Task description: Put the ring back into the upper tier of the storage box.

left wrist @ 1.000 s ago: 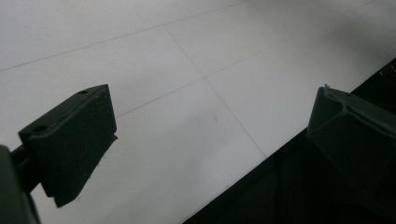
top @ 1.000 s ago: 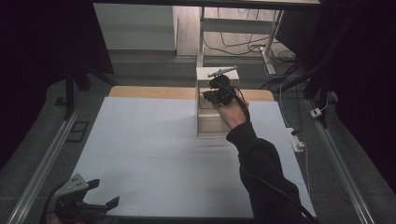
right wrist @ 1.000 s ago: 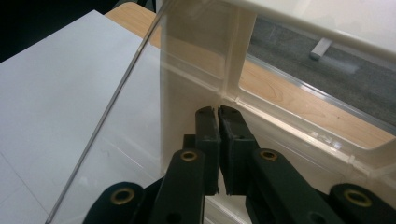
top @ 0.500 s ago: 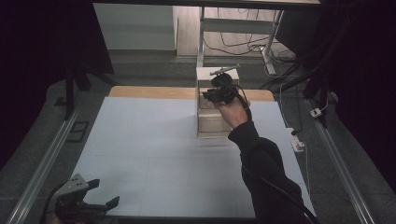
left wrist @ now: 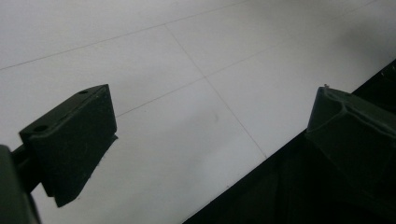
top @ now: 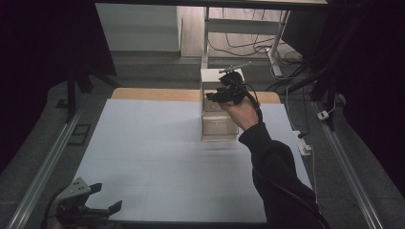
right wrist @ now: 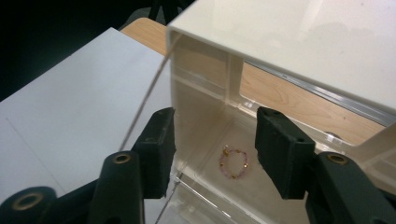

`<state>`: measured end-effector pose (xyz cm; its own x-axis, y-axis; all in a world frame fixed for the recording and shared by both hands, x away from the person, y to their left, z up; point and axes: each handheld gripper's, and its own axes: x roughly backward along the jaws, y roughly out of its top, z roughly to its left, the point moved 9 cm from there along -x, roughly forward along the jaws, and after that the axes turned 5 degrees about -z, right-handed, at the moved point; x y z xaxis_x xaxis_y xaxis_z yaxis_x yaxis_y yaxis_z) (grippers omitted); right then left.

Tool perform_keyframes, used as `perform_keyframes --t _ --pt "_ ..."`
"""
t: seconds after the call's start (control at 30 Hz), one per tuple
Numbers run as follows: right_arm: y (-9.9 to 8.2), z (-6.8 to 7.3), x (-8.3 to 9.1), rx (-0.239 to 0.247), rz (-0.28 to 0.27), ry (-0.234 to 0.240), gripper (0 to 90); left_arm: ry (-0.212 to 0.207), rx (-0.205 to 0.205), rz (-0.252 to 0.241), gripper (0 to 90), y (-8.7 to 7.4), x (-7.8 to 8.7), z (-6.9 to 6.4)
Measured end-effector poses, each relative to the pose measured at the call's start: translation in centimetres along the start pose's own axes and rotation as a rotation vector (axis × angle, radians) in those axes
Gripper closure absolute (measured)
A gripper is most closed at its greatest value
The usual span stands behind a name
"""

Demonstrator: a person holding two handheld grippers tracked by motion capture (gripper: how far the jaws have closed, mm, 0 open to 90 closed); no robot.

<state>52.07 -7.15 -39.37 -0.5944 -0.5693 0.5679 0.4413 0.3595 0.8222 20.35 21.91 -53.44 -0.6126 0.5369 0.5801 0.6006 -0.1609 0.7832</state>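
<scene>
White sheeting covers the counter (top: 157,157), with a strip of bare wood along its far edge and dark floor, cables and a metal frame beyond. A small white drawer unit (top: 217,125) stands near that far edge, right of centre; nothing else stands on the sheet, so wide open room lies to the left and toward the person. The right tongs (top: 216,96) are at the unit's upper compartment; in the right gripper view their jaws have just been opening and stand apart with nothing pressed between them. A small pink bead bracelet (right wrist: 234,162) lies on the compartment floor, just beyond and between the jaws. The left tongs (top: 106,200) rest at the near left corner, jaws wide apart and empty.
</scene>
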Motion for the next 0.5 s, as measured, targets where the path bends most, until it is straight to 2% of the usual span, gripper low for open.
perform_keyframes --t 0.33,0.5 --pt "0.2 0.8 1.2 0.002 -0.024 0.042 32.3 -0.002 0.002 -0.001 1.8 0.0 0.0 0.0" --pt "-0.1 1.2 1.7 -0.003 -0.016 0.068 26.6 -0.003 0.005 -0.002 1.8 0.0 0.0 0.0"
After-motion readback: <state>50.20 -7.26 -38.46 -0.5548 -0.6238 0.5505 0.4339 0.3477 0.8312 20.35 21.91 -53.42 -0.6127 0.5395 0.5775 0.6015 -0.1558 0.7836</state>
